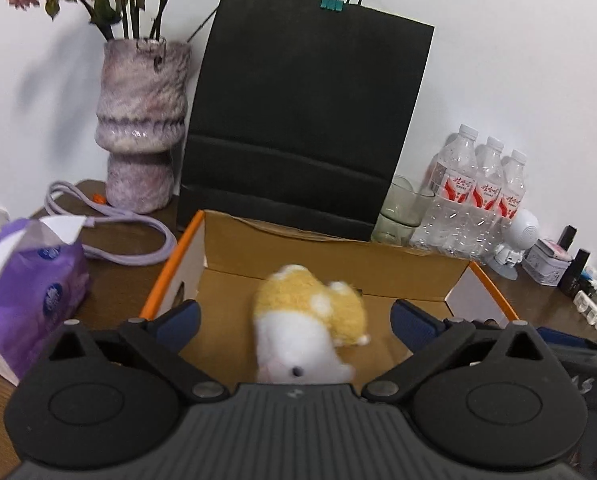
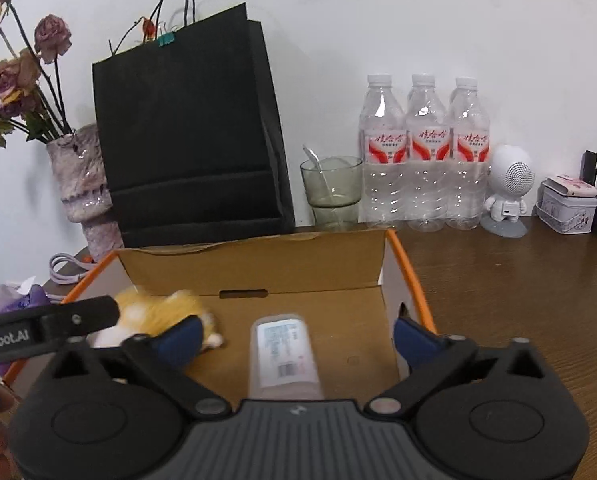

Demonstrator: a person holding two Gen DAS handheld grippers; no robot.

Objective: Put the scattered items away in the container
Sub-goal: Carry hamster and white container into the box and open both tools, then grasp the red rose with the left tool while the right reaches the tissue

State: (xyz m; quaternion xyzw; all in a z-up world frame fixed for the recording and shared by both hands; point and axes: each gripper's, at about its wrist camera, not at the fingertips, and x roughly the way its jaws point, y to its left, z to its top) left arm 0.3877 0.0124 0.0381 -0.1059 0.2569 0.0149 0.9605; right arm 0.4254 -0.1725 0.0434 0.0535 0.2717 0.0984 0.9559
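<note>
An open cardboard box with orange edges stands on the brown table. Inside it, a yellow and white plush toy appears blurred between the spread blue pads of my left gripper, touching neither pad. In the right wrist view the same box holds the plush toy at its left and a pale rectangular packet with a label, blurred, between the pads of my right gripper. Both grippers stand open over the box. The left gripper's black body shows at the left of the right wrist view.
A black paper bag stands behind the box, with a vase of dried flowers to its left. Right of the bag are a glass, water bottles, a white speaker figure and a tin. A purple tissue pack lies at left.
</note>
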